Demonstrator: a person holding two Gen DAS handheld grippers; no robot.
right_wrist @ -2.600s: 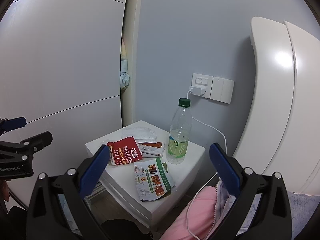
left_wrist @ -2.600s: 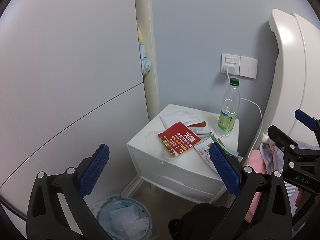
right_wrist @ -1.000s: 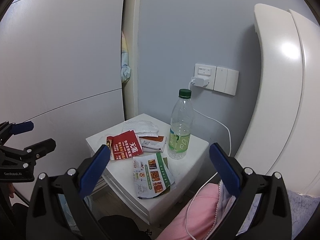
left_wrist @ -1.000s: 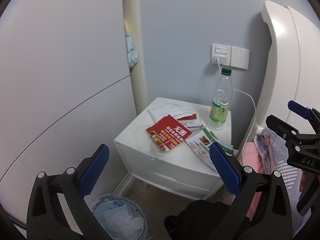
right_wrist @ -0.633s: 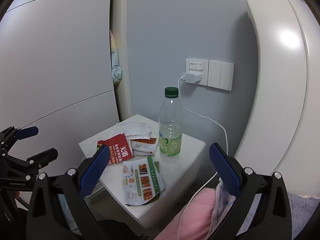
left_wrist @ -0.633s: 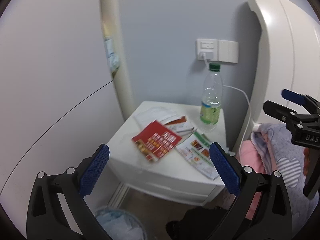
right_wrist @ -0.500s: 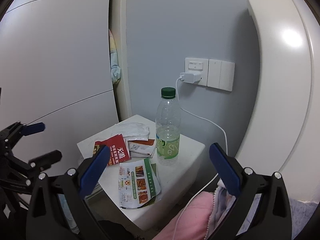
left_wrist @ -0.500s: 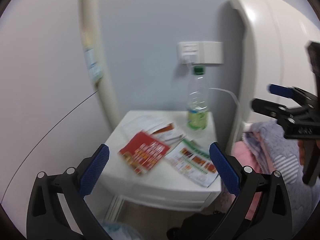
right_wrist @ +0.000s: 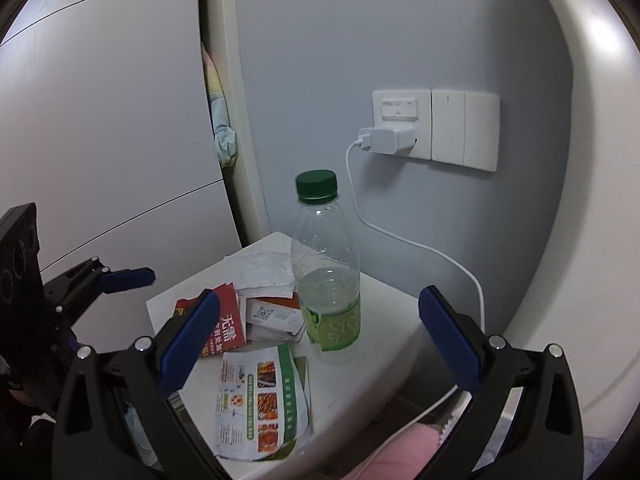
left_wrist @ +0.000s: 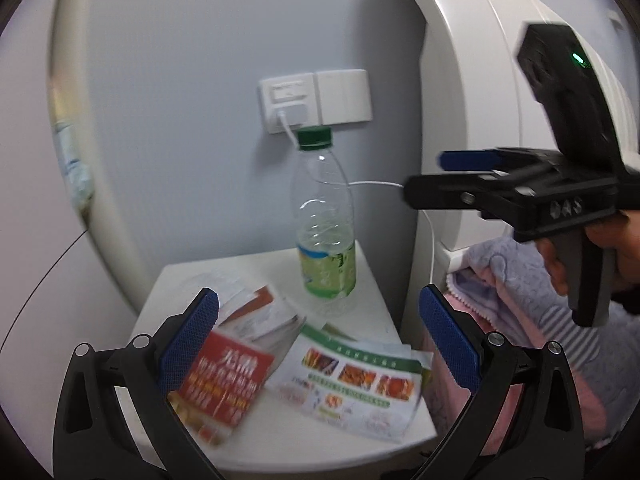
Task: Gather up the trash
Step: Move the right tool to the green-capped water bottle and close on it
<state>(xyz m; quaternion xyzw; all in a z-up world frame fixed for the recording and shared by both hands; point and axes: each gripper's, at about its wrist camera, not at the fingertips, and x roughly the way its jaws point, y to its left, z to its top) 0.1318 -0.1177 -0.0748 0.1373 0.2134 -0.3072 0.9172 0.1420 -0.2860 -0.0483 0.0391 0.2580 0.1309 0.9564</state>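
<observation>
A clear plastic bottle (left_wrist: 326, 236) with a green cap and green label stands upright on a white nightstand (left_wrist: 276, 428); it also shows in the right wrist view (right_wrist: 328, 272). A red leaflet (left_wrist: 222, 380), a green-edged flyer (left_wrist: 352, 384) and white papers (right_wrist: 264, 266) lie beside it. My left gripper (left_wrist: 320, 340) is open and empty above the leaflets. My right gripper (right_wrist: 320, 336) is open and empty, level with the bottle's lower half; it shows in the left wrist view (left_wrist: 460, 176) to the bottle's right.
A wall socket with a white charger (right_wrist: 388, 140) and cable (right_wrist: 420, 246) is behind the bottle. A white headboard (left_wrist: 500, 100) and pink and lilac bedding (left_wrist: 520, 300) lie to the right. A white wardrobe panel (right_wrist: 100, 120) stands to the left.
Both grippers have moved closer to the nightstand. The left view has swung right, so the bottle is now centred and the bin has dropped out of view. Both stay open.
</observation>
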